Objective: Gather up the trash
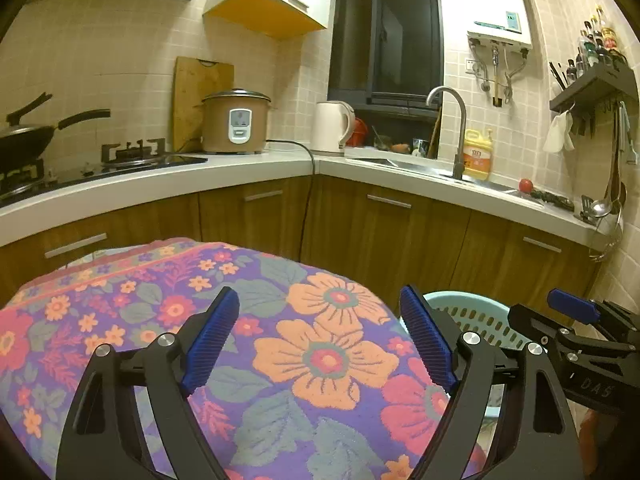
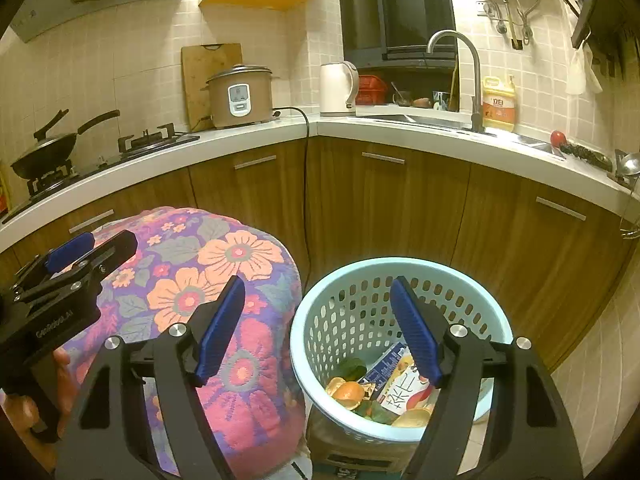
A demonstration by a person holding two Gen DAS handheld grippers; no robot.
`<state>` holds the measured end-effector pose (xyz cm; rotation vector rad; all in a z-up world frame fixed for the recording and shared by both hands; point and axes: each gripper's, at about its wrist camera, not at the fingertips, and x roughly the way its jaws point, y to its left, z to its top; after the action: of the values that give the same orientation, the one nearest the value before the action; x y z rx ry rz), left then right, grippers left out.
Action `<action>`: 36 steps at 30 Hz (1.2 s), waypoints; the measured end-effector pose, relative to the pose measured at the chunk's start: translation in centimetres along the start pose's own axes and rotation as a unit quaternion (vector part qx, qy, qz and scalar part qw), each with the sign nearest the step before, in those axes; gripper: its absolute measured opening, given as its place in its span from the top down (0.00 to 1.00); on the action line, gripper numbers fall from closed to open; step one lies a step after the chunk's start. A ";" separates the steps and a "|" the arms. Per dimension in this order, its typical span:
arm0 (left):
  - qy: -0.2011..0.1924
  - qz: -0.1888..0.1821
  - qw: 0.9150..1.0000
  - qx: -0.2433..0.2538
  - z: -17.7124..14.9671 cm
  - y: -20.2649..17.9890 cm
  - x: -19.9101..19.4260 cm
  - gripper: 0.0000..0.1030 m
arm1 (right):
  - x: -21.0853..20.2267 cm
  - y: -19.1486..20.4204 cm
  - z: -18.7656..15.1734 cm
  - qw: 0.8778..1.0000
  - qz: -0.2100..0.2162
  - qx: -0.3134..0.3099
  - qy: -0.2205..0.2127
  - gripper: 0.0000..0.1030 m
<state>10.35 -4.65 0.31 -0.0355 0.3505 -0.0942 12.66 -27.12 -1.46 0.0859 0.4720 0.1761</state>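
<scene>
Both grippers stood released, nothing between their pads: the left gripper [image 1: 320,340] hung over the floral cloth [image 1: 312,360] at lower centre, the right gripper [image 2: 318,330] over the basket's [image 2: 316,312] rim at lower right. Trash [image 2: 384,392], seemingly peels and a wrapper, lay in the basket's bottom.

I see a purple towel [image 2: 224,280] patterned with orange and pink flowers, a pale blue perforated basket [image 2: 400,276] holding orange peel [image 2: 349,394] and green scraps, blue ribbed pads [image 1: 426,336] on black grippers, brown wood-grain cabinets [image 2: 384,208], beige tiles.
</scene>
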 end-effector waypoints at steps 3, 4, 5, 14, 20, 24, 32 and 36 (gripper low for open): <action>-0.001 0.002 1.000 0.003 -0.1 0.0 0.0 0.21 | 0.1 -0.1 -0.1 1.000 -0.001 0.004 0.000 0.30; -0.002 0.003 1.000 0.004 -0.1 -0.1 -0.1 0.20 | 0.1 -0.1 -0.1 1.000 -0.001 0.006 0.000 0.29; -0.002 0.003 1.000 0.005 -0.2 -0.1 -0.1 0.20 | 0.1 -0.1 -0.1 1.000 -0.001 0.007 0.000 0.29; -0.002 0.006 1.000 0.007 -0.2 -0.1 -0.3 0.19 | 0.3 -0.7 -0.5 1.000 -0.011 0.009 0.002 0.27; 0.004 0.009 1.000 0.001 -0.3 0.3 -0.2 0.18 | 0.3 -0.7 -0.6 1.000 -0.011 0.011 0.001 0.27; 0.009 0.010 1.000 -0.006 -0.2 0.6 0.0 0.18 | 0.0 -0.5 -0.5 1.000 -0.013 0.010 0.000 0.27; 0.013 0.022 1.000 -0.007 -0.2 0.9 0.1 0.18 | -1.0 -0.5 -0.4 1.000 -0.023 0.010 -0.009 0.22; 0.009 0.023 1.000 -0.002 -0.1 0.8 0.0 0.18 | -1.1 -0.6 -0.2 1.000 -0.022 0.015 -0.010 0.22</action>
<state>10.36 -3.87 0.17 -0.0304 0.3689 -0.0478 11.68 -27.94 -1.23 0.1061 0.4570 0.1260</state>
